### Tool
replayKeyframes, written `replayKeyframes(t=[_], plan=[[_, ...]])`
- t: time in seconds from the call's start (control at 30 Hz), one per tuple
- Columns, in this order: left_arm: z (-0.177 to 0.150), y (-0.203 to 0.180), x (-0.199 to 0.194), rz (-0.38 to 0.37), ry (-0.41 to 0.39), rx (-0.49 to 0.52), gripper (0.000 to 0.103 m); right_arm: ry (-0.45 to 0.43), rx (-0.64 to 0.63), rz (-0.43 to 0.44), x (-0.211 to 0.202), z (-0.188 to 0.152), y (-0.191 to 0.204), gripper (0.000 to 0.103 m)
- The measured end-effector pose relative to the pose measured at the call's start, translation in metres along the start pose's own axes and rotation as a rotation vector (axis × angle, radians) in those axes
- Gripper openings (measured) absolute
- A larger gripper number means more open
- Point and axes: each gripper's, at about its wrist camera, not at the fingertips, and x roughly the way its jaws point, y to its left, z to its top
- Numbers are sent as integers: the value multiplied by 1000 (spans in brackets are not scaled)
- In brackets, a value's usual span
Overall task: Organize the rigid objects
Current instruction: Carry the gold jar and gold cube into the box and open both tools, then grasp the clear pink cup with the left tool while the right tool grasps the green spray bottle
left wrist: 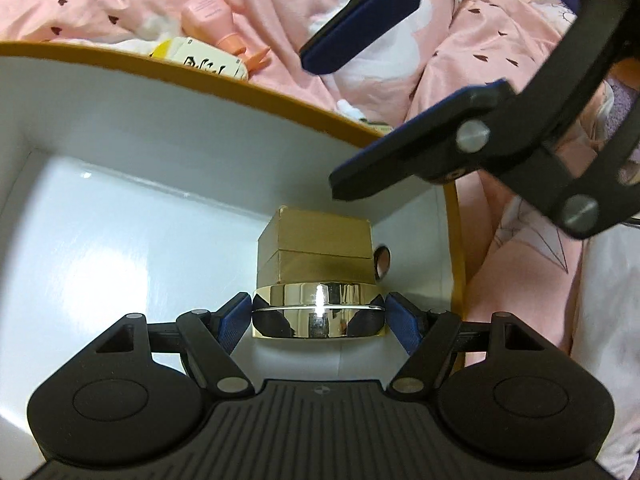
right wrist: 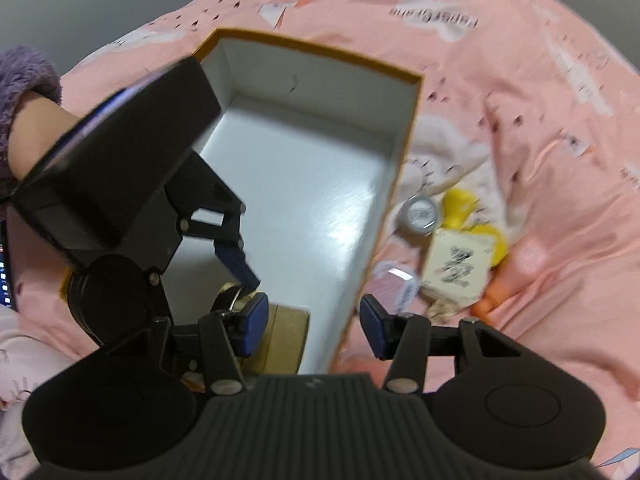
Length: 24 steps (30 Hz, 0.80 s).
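- Left claw (left wrist: 319, 318) spread wide, blue pads (left wrist: 232, 318) set against opposite sides of shiny gold round tin (left wrist: 319, 312), apparently clamped on it; low inside box, near floor, probably to set tin down rather than drop it.
- Gold round tin parked just in front of small tan cardboard carton (left wrist: 316, 250), seemingly touching it; looks meant to pack items tight into one corner.
- Small pinkish round item (left wrist: 383, 262) wedged behind carton by box wall; too hidden to identify.
- Large white box with mustard-orange rim (right wrist: 320, 50) serving as container; most of floor bare.
- Right claw (right wrist: 314, 326) partly open, nothing between pads, held above box's near edge; likely kept clear of left claw.
- Outside on pink printed bedsheet (right wrist: 540, 80): cream printed carton (right wrist: 456, 272), silver-lidded round jar (right wrist: 422, 214), yellow object (right wrist: 460, 204), pale pink faceted item (right wrist: 390, 280), peach squeeze tube (left wrist: 208, 20); not yet boxed, probably next.
- Purple fuzzy sleeve (right wrist: 24, 76) behind left claw.
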Motion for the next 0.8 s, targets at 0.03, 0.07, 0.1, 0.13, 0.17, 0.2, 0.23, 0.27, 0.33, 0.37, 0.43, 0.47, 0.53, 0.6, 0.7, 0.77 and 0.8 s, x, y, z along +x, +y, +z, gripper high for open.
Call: replayKeyframes(t=[0.03, 0.07, 0.1, 0.13, 0.17, 0.2, 0.23, 0.27, 0.33, 0.37, 0.43, 0.47, 0.53, 0.6, 0.7, 0.77, 0.8], plan=[[2, 1, 1, -6, -6, 3, 85, -6, 5, -6, -2, -1, -2, 51], [4, 1, 4, -13, -11, 5, 85, -7, 15, -4, -3, -2, -5, 51], [7, 1, 6, -16, -6, 13, 85, -6, 24, 1, -3, -4, -9, 51], [8, 0, 11, -17, -2, 21, 85, -5, 35, 6, -3, -5, -13, 51], [9, 1, 13, -19, 2, 23, 84, -3, 44, 6, -3, -6, -15, 51], [9, 1, 15, -21, 6, 18, 84, 0, 51, 5, -2, -7, -17, 51], [9, 2, 16, -21, 9, 14, 84, 2, 60, 4, -2, -8, -19, 51], [10, 2, 16, -20, 11, 14, 84, 5, 68, 7, -1, -9, -20, 51], [9, 1, 20, -11, 12, 4, 84, 11, 80, 14, 1, -11, -22, 52], [5, 1, 21, -9, 12, 1, 84, 12, 84, 17, 1, -12, -23, 52], [-2, -2, 13, -2, 8, -10, 86, 16, 88, 19, 3, -14, -24, 55], [-5, -2, 11, 1, 8, -16, 87, 16, 91, 19, 4, -14, -24, 56], [-4, -2, 10, 6, 9, -22, 88, 14, 96, 25, 3, -15, -24, 56], [-4, -2, 6, 1, -13, -31, 88, 8, 102, 29, 2, -16, -26, 57], [-3, 1, -2, -12, -42, -68, 88, 3, 108, 25, 0, -18, -27, 58], [-2, 0, -6, 1, -55, -68, 88, 2, 115, 24, -1, -19, -29, 58], [-2, -1, -8, 3, -62, -70, 87, 2, 119, 25, -1, -20, -29, 58]])
